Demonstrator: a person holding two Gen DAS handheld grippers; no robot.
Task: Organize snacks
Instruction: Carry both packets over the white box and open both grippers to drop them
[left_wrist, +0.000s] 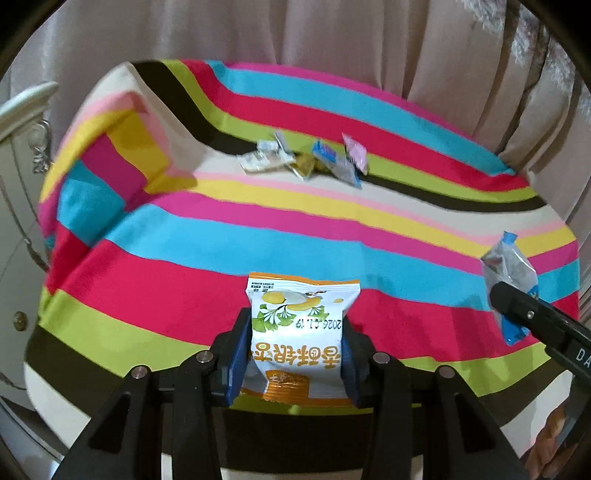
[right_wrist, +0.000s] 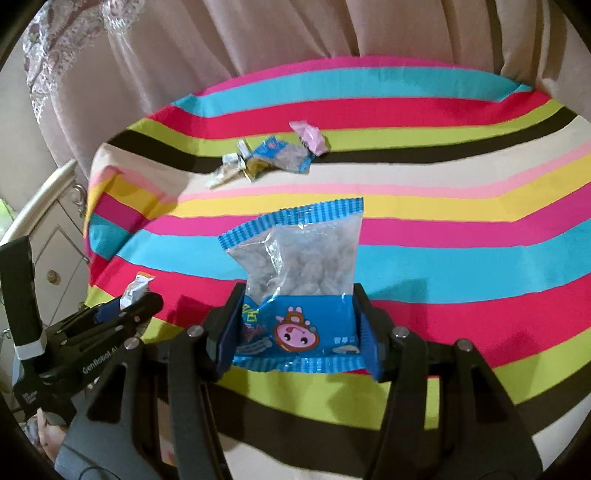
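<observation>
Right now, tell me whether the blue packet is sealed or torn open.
Sealed: the blue packet has both crimped ends intact, held in the right gripper.

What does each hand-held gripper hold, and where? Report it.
Left hand-held gripper: white-and-orange snack packet, gripped by its side edges. Right hand-held gripper: blue snack bag, by its lower sides.

The left gripper (left_wrist: 295, 354) is clamping a white-and-orange packet (left_wrist: 301, 332) between its blue pads; the right gripper (right_wrist: 301, 325) is pinching a blue packet (right_wrist: 299, 280), both held level side by side.
</observation>
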